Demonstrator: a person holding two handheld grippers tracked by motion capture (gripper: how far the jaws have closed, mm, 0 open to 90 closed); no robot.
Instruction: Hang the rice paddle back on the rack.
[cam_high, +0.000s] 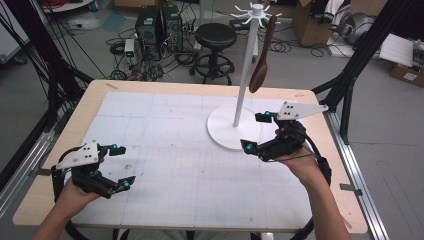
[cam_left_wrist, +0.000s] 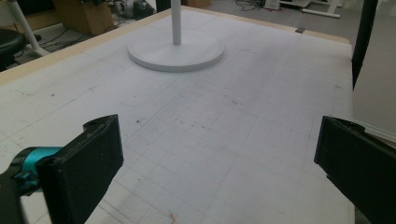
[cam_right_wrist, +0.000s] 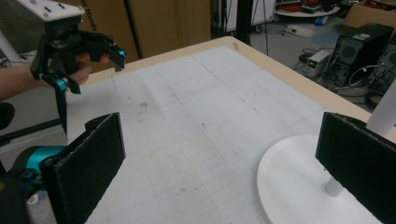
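1. Brown wooden spoon (cam_high: 262, 57) hangs bowl-down from one hook at the top of the white rack (cam_high: 243, 85); it is well off the table (cam_high: 60, 135) and touches neither gripper.
2. Right gripper (cam_high: 256, 132) is held just beside the rack's round base (cam_high: 220, 131), jaws spread wide with nothing between them. In the right gripper view the base (cam_right_wrist: 289, 182) and the foot of the pole lie just ahead of the jaws. Judgement: this arm is stationed nearest the rack, so it is the likelier one to deal with the spoon.
3. Left gripper (cam_high: 122, 167) hovers over the near-left of the white gridded mat (cam_high: 165, 150), well apart from the rack, jaws likewise parted and empty. Judgement: it is parked clear so as not to obstruct.
4. Risk, as a judgement: the spoon hangs freely and may swing if nudged before being gripped.
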